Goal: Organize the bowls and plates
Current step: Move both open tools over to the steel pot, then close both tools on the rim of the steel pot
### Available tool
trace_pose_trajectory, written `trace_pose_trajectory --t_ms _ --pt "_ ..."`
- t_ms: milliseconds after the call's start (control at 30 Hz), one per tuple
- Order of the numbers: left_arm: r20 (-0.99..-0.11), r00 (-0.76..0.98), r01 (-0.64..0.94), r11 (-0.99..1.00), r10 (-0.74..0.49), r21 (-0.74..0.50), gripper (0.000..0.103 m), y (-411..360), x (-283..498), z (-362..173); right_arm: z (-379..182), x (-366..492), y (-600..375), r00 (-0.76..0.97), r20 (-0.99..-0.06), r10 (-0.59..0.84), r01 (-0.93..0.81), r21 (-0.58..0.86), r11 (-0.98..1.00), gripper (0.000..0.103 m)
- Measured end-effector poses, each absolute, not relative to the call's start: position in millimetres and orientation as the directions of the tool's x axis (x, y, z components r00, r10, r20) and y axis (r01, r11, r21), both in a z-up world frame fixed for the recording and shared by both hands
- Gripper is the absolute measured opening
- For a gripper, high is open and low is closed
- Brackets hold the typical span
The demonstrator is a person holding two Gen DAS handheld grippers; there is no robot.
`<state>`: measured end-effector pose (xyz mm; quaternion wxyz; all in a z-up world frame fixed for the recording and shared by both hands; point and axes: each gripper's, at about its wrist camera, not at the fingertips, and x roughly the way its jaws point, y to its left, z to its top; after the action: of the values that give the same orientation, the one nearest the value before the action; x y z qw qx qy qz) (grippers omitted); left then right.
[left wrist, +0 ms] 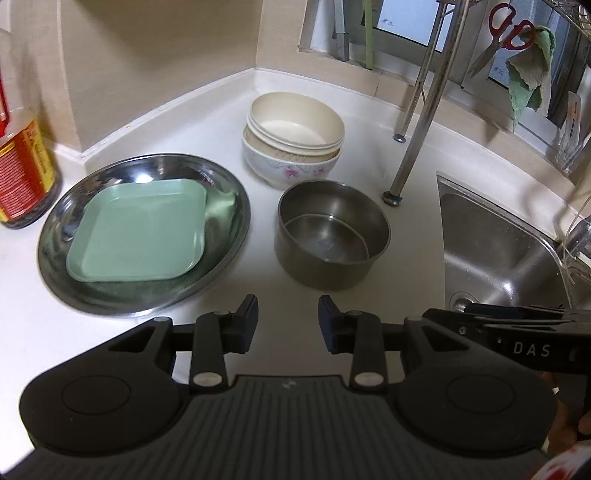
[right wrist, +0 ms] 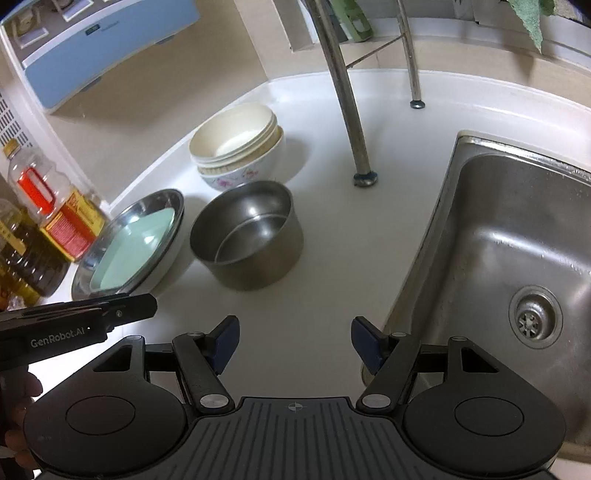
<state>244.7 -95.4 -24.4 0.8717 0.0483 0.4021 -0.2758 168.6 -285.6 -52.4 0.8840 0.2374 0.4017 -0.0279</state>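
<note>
A green square plate (left wrist: 138,230) lies inside a round steel plate (left wrist: 229,206) on the white counter. Behind them stands a stack of cream bowls (left wrist: 295,122) nested in a flowered bowl (left wrist: 291,171). A deep steel bowl (left wrist: 332,232) sits in front of that stack. My left gripper (left wrist: 288,317) hovers open over bare counter, just short of the steel plate and steel bowl, with nothing between its fingers. My right gripper (right wrist: 295,338) is open and empty too, over the counter near the sink edge. From the right wrist I see the steel bowl (right wrist: 247,236), the bowl stack (right wrist: 236,144) and the green plate (right wrist: 133,254).
A steel sink (right wrist: 517,236) lies to the right. Legs of a dish rack (right wrist: 347,92) stand on the counter behind the bowls. Oil bottles (right wrist: 55,210) stand at the left by the wall. Scissors (left wrist: 498,33) and a green cloth (left wrist: 528,81) hang above the sink.
</note>
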Motion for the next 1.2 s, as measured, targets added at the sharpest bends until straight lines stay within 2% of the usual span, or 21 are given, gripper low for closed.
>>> trace_pose_trajectory --t_ms 133,500,867,1200 --pt "-0.714 0.527 0.534 0.833 -0.461 -0.144 0.032 -104.2 253.8 -26.2 -54.0 180.1 -288.3 0.693 -0.709 0.130 0.241 0.398 0.885 0.067" --pt "-0.705 0.535 0.542 0.830 -0.465 -0.136 0.032 -120.5 284.2 -29.3 -54.1 216.1 -296.9 0.726 -0.678 0.113 0.236 0.401 0.885 0.052" --pt "-0.735 0.511 0.545 0.829 -0.446 -0.125 0.031 -140.4 315.8 -43.2 -63.9 252.3 -305.3 0.732 -0.673 0.107 0.237 0.398 0.886 0.038" --pt "-0.753 0.490 0.548 0.827 -0.439 -0.126 0.016 -145.1 330.8 -52.2 -75.6 264.6 -308.6 0.715 -0.688 0.124 0.228 0.397 0.889 0.019"
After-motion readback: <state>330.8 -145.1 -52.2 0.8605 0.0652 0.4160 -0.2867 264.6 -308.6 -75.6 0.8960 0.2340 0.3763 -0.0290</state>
